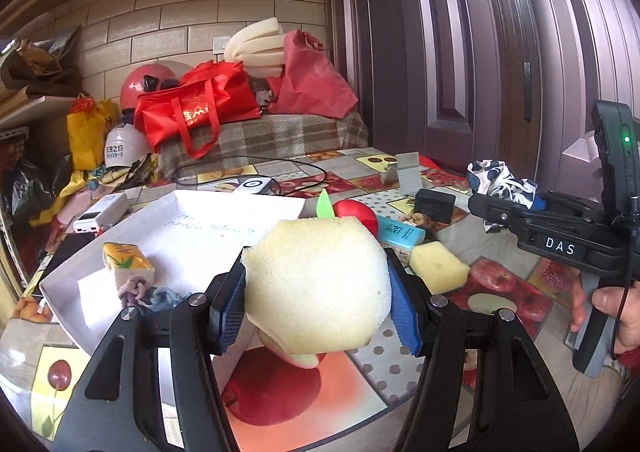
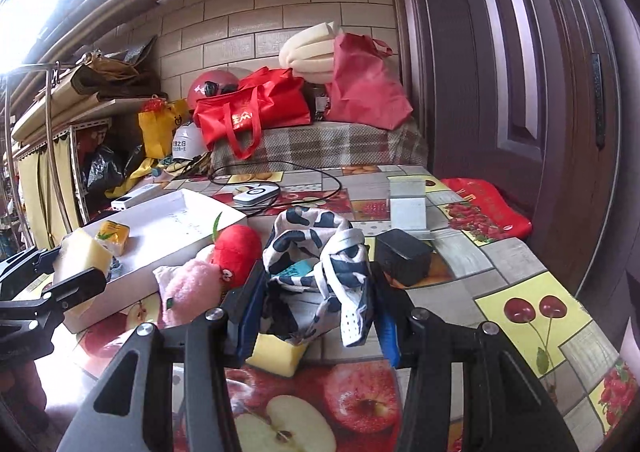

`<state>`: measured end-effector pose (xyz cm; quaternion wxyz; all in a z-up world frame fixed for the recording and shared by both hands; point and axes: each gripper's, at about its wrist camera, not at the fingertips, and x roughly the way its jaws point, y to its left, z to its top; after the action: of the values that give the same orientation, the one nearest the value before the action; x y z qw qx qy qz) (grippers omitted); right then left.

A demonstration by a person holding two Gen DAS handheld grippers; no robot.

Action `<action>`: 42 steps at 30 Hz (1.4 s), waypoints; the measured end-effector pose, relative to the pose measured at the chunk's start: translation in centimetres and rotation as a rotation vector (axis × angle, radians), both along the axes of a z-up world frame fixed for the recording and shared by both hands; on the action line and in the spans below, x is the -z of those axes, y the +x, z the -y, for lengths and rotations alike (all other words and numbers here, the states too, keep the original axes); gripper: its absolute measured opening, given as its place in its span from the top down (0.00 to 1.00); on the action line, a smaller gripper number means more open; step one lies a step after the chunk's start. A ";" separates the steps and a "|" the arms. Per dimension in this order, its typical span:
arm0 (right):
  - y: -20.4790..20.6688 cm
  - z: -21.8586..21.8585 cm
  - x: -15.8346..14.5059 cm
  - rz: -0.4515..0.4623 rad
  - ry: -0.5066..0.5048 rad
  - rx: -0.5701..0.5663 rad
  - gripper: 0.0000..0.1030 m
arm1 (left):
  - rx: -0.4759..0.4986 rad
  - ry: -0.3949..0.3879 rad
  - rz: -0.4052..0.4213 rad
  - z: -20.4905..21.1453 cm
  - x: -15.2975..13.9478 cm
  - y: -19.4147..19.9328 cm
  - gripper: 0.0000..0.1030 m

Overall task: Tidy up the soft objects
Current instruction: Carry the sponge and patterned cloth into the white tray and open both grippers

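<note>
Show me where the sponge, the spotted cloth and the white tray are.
Sponge [image 1: 318,286]: left wrist view, middle of its foam face.
Spotted cloth [image 2: 316,248]: right wrist view, on its bunched folds.
White tray [image 1: 240,208]: left wrist view, on its far rim.

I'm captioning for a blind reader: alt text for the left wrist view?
The left gripper squeezes a pale yellow sponge above a fruit-print table. A white tray holding a small carton lies left; the right gripper carries patterned cloth.

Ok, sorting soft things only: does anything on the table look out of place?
Yes: a hard black box sits on the tablecloth among the soft items, beside the patterned cloth that the right gripper holds.
</note>
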<state>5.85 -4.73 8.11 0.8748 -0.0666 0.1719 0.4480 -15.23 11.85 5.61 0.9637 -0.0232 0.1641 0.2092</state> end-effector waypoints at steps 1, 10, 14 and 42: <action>-0.5 -0.3 0.1 0.000 -0.003 -0.015 0.53 | -0.012 -0.003 0.002 -0.4 0.0 -0.4 0.40; -4.6 -4.6 0.7 0.030 -0.049 -0.165 0.53 | -0.152 -0.039 0.024 -3.8 0.2 -3.2 0.40; -6.1 -6.3 0.7 0.040 -0.052 -0.211 0.53 | -0.199 -0.032 0.026 -5.0 0.3 -4.0 0.40; -9.4 -16.7 1.1 0.046 -0.081 -0.287 0.51 | -0.328 -0.096 0.014 -12.7 0.8 -2.8 0.39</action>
<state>-3.55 12.01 7.02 0.8021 -0.1359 0.1587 0.5595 -18.06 24.53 4.85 0.9155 -0.0971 0.1612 0.3556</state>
